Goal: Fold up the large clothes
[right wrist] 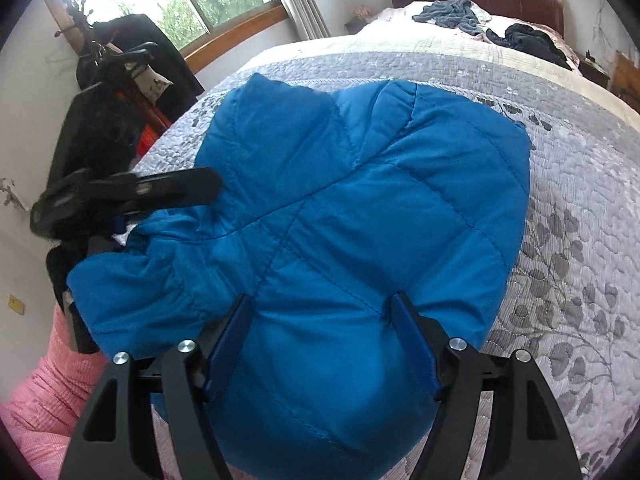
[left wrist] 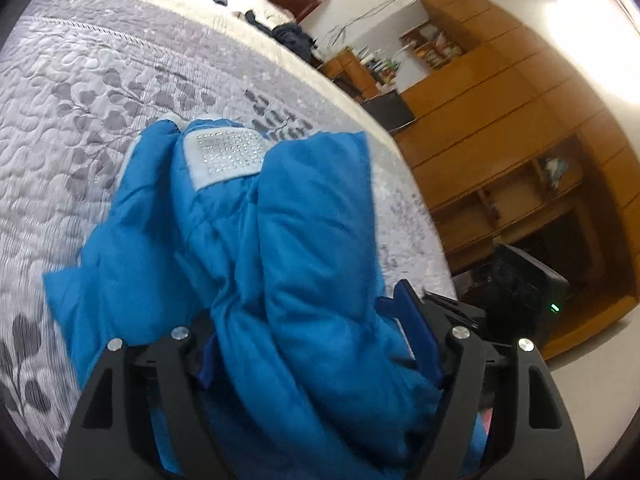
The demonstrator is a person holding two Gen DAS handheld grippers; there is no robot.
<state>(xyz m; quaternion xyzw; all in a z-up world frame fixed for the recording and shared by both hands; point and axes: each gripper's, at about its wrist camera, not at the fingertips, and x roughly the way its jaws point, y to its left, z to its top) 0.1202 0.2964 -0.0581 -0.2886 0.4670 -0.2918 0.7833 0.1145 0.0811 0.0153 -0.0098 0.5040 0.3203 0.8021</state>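
Observation:
A padded blue jacket lies bundled on the grey leaf-patterned quilt near the bed's foot edge. A white sparkly patch shows on it. My left gripper has its jaws wide apart, pressed on a thick roll of the jacket that fills the gap and hides part of the left finger. In the right wrist view the jacket spreads over the quilt. My right gripper squeezes a bulging fold of it between both pads. The left gripper sits at the jacket's left end.
Crumpled grey-blue clothes and dark clothes lie by the headboard. A wooden wardrobe with shelves stands beyond the bed edge. A coat stand is near the window. A pink sleeve shows lower left.

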